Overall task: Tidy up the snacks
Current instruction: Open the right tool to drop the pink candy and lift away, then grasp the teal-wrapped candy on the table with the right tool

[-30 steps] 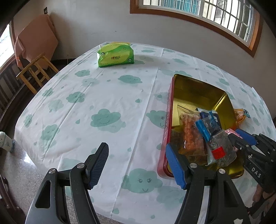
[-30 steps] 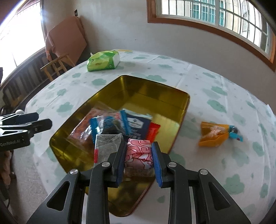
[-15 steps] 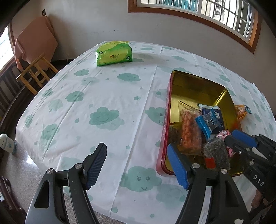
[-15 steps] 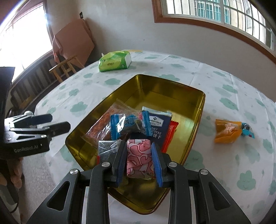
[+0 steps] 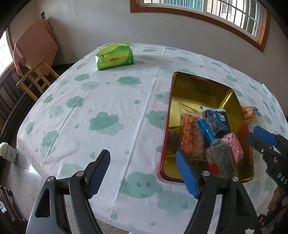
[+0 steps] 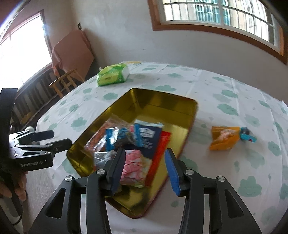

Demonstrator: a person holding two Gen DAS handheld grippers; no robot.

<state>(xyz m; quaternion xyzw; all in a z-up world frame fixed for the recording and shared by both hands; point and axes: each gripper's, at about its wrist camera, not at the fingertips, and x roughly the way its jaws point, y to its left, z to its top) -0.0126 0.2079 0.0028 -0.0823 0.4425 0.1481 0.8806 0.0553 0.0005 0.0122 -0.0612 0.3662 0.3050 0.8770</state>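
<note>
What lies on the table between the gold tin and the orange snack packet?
Nothing: in the right wrist view, only bare cloud-print tablecloth separates the gold tin from the orange snack packet.

Daylight fills my feeds, coming from the barred window (image 5: 207, 10) on the far wall. On my right wrist view a second window (image 6: 19, 54) at the left is blown out to white, with a bright flare at its top edge. The tin (image 5: 198, 86) throws back warm golden glare from its inner walls. Shadows on the cloth (image 5: 108, 100) are soft and faint. My left view is sharp; my right view is smeared by motion, worst over the packets (image 6: 133, 140) in the tin. Both views bow strongly, with black corners
</note>
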